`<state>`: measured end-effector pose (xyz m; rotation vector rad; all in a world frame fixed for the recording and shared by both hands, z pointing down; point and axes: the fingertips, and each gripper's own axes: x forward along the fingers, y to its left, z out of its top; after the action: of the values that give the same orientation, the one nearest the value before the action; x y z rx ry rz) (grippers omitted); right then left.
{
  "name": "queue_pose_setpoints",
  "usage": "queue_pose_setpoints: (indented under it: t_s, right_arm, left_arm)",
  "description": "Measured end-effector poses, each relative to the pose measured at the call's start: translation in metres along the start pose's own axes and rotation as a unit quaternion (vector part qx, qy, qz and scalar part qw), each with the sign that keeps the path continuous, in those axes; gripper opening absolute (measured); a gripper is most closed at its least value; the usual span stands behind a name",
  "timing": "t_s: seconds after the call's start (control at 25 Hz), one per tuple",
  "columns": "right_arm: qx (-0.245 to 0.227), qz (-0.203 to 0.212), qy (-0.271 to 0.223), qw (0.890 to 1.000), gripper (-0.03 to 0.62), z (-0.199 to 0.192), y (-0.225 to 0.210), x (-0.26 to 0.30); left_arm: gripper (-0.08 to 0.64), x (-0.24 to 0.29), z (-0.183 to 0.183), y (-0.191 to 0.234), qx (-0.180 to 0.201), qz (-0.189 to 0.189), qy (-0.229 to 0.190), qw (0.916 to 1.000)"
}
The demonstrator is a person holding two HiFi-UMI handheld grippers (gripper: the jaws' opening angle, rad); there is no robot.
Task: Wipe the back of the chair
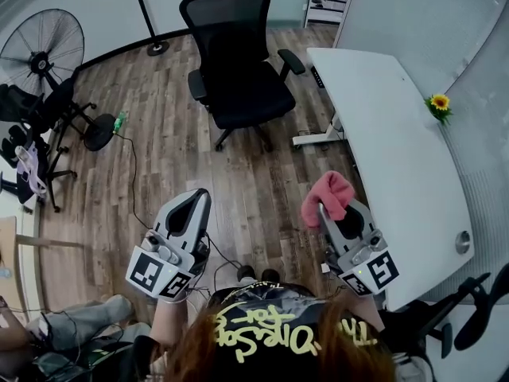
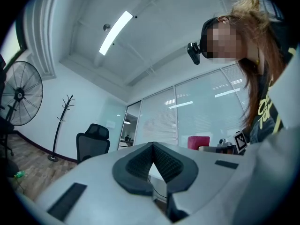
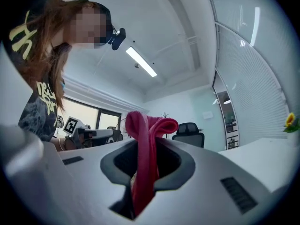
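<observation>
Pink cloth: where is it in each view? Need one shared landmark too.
Head view: pink cloth lower right of centre, held by the right gripper.
Left gripper view: small, right of centre, far off.
Right gripper view: centre, clamped between the jaws.
Shared landmark: black office chair.

Two grippers: left gripper (image 1: pixel 193 201), right gripper (image 1: pixel 327 212); one pink cloth (image 1: pixel 328 192); one black chair (image 1: pixel 238 62) at twelve o'clock; one white desk (image 1: pixel 390 134) at three; one fan (image 1: pixel 40 50) at ten; one coat stand (image 1: pixel 147 14); one yellow flower (image 1: pixel 439 103).

A black mesh-backed office chair (image 1: pixel 238 62) stands upright, well apart from the bunched pink cloth (image 1: pixel 328 197).
</observation>
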<state>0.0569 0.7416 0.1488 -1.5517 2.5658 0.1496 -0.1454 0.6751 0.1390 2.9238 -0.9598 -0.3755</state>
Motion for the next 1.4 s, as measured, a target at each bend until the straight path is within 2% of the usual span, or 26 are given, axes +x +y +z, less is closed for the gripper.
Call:
queue_pose_setpoints:
  t_s: [0.2,0.4,0.64,0.84,1.04,1.24,1.4]
  right_arm:
    - [0.037,-0.018,0.022,0.999,0.074,-0.014,-0.014,0.002]
    - [0.035,-0.025,0.036,0.998,0.074,-0.020,-0.014,0.009]
    - [0.037,-0.029,0.036,0.998,0.074,-0.025,-0.005,0.016]
    - [0.028,-0.042,0.043,0.998,0.074,-0.038,0.009,0.018]
    - [0.037,-0.048,0.062,0.996,0.074,-0.052,0.000,0.017]
    - [0.047,-0.045,0.062,0.996,0.074,-0.064,-0.008,0.030]
    - [0.052,-0.036,0.062,0.996,0.074,-0.072,-0.027,0.049]
  left_arm:
    - [-0.005,0.000,-0.016,0.006,-0.003,0.011,0.027,0.9996]
    - [-0.005,-0.004,-0.019,0.014,0.022,0.015,0.052,0.9983]
    - [-0.005,-0.018,-0.023,0.029,0.016,0.020,0.057,0.9981]
    - [-0.005,-0.029,-0.031,0.039,0.006,0.008,0.065,0.9979]
    - [-0.005,-0.020,-0.043,0.038,0.016,0.002,0.074,0.9971]
    - [-0.005,-0.009,-0.052,0.055,-0.006,0.017,0.073,0.9972]
    - [-0.005,0.005,-0.057,0.069,0.000,0.027,0.081,0.9963]
